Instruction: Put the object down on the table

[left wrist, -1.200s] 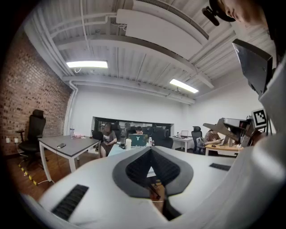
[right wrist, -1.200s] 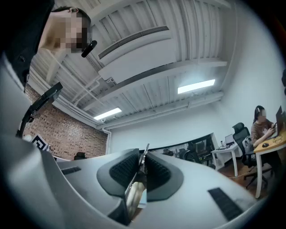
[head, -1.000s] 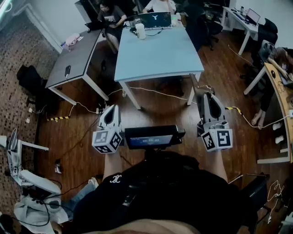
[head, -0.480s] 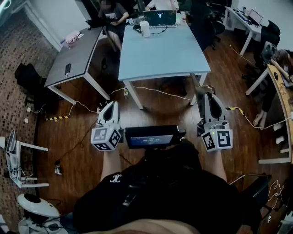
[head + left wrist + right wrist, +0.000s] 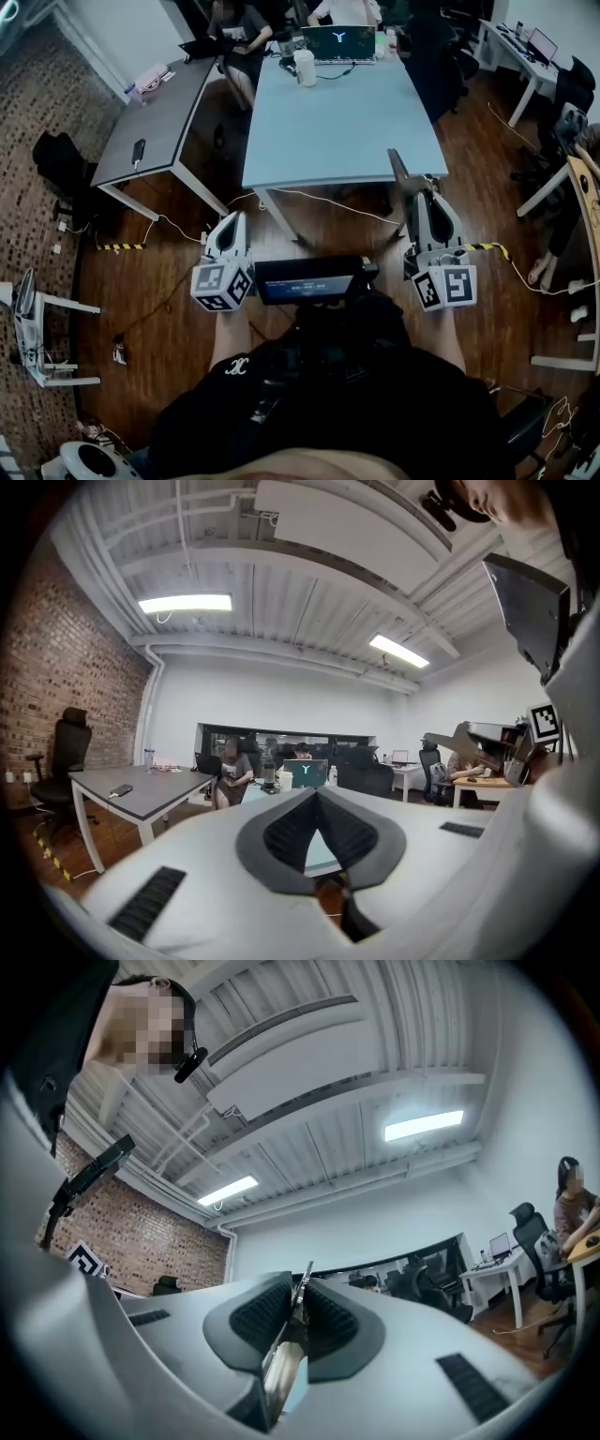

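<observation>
My right gripper is shut on a thin flat grey plate that sticks out forward past its fingertips, over the wood floor near the table's near right corner. In the right gripper view the plate is seen edge-on, clamped between the ribbed black pads. The light blue table stands ahead of both grippers. My left gripper is held level over the floor, shut with nothing in it; in the left gripper view its tips meet.
A laptop and a white cup stand at the blue table's far end, where people sit. A grey table with a phone is at the left. Cables cross the floor. A black device sits on my chest.
The blue table has come nearer and lower in the head view as I walk toward it. Both grippers keep their pose, and the plate stays clamped.
</observation>
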